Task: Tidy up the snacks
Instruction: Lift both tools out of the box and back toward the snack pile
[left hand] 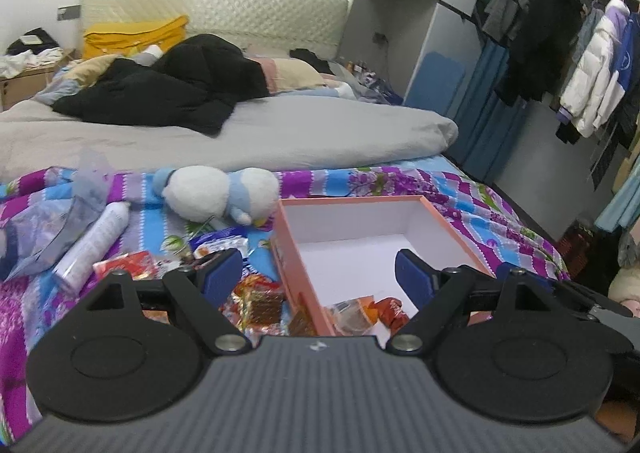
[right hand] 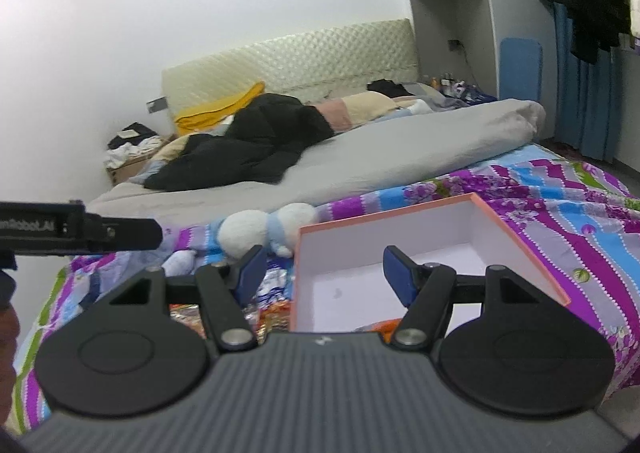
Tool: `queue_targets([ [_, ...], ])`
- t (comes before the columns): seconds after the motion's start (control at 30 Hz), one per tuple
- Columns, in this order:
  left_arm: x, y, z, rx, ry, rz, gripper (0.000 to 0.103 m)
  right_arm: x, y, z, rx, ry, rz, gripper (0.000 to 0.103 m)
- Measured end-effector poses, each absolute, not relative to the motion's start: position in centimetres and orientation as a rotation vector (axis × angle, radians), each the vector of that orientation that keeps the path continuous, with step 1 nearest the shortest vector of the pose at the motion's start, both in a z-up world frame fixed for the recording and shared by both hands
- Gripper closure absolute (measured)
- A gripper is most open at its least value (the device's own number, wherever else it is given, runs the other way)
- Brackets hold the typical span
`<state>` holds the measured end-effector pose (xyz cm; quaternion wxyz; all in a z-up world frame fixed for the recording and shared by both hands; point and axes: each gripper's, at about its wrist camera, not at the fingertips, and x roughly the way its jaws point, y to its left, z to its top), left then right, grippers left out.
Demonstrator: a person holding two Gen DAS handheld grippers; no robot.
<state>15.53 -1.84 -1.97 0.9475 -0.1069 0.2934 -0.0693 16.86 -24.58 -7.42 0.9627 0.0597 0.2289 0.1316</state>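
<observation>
An open pink box (left hand: 352,201) with a white inside lies on the patterned bedsheet. In it lie a clear-and-orange snack (left hand: 354,313) and a red wrapper (left hand: 394,309). Left of the box, loose snacks (left hand: 260,299) are scattered, among them a red packet (left hand: 128,263) and a blue-white packet (left hand: 220,241). My left gripper (left hand: 318,273) hovers open over the box's left wall, nothing between its pads. My right gripper (right hand: 325,271) hangs open above the box (right hand: 516,241), also empty. The left gripper (right hand: 80,233) shows as a black bar at the left of the right wrist view. An orange snack (right hand: 380,327) peeks from the box there.
A white-and-blue plush toy (left hand: 216,193) lies just behind the snacks. A white cylinder bottle (left hand: 94,245) and a crumpled plastic bag (left hand: 48,221) lie at the left. A grey duvet (left hand: 280,133) and black clothing (left hand: 160,93) cover the far bed. Hung coats (left hand: 592,73) fill the right.
</observation>
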Motion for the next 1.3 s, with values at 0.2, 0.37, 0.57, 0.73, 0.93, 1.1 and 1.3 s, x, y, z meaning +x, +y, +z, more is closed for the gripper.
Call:
queue_targets([
  [0.2,11.3,-0.1,-3.7,-0.247,0.597,-0.093,0.017,14.2,-22.7,-8.3,0.104,0.454,0.311,0.036],
  [0.37,8.5,1.5,-4.9,-0.268,0.599,-0.041,0.017,12.9,-21.2,-9.4,0.097,0.46,0.308,0.036],
  [0.57,5.8,4.2,-6.0,-0.308,0.602,0.0,0.017,11.1,-19.3,-10.2,0.099,0.461,0.348,0.036],
  [0.73,4.8,6.1,-7.5,-0.319,0.608,0.004,0.017,9.6,-17.6,-11.5,0.056,0.466,0.361,0.036],
  [0.93,3.3,6.7,-8.9,-0.218,0.595,0.016,0.016,7.9,-16.2,-13.8,0.073,0.506,0.335,0.036],
  [1.1,2.0,8.0,-10.8,-0.252,0.613,0.044,0.016,6.2,-15.5,-16.1,0.079,0.526,0.304,0.036],
  [1.3,1.7,9.2,-13.6,-0.296,0.669,0.085,0.016,5.6,-15.0,-17.7,0.062,0.546,0.277,0.036],
])
